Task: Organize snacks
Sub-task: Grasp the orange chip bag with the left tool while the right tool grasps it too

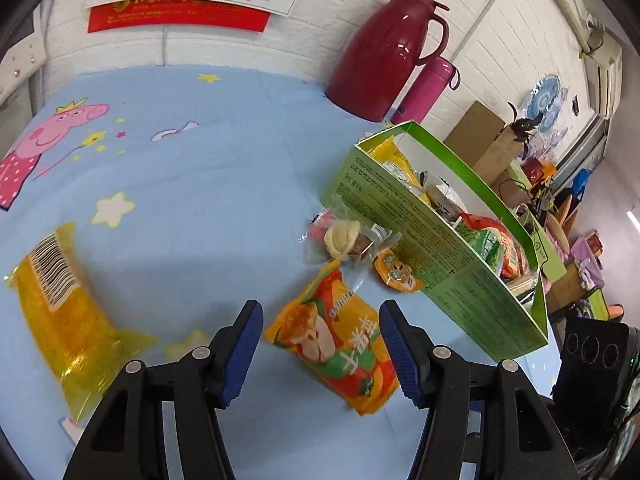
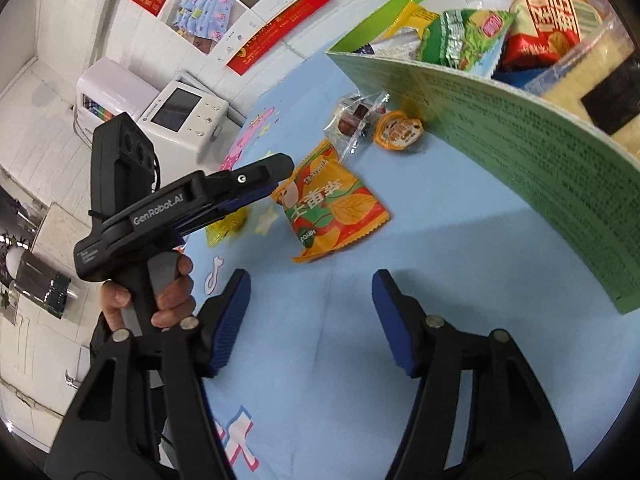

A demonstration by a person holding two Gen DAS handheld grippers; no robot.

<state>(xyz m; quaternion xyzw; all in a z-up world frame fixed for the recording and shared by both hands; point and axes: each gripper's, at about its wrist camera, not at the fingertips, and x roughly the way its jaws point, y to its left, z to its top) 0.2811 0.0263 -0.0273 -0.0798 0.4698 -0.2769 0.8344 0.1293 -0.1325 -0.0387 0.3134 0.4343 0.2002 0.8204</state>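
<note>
Orange packet point(image 1: 334, 340) flat on blue cloth point(image 1: 208, 168), just beside green box point(image 1: 440, 248) of snacks. Left gripper point(image 1: 321, 350) spread wide around it, not touching. Right gripper point(image 2: 311, 322) spread too, empty, nearby.

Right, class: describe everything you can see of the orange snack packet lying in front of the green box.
The orange snack packet is a flat, glossy pillow pack, orange with green and red panels, white lettering and a picture of pale slices. Both ends are crimp-sealed. It lies flat and sealed on the blue cartoon cloth, skewed to the green box and apart from it. A clear candy bag lies just beyond its far end. The open left claw hovers around it without touching.
</note>
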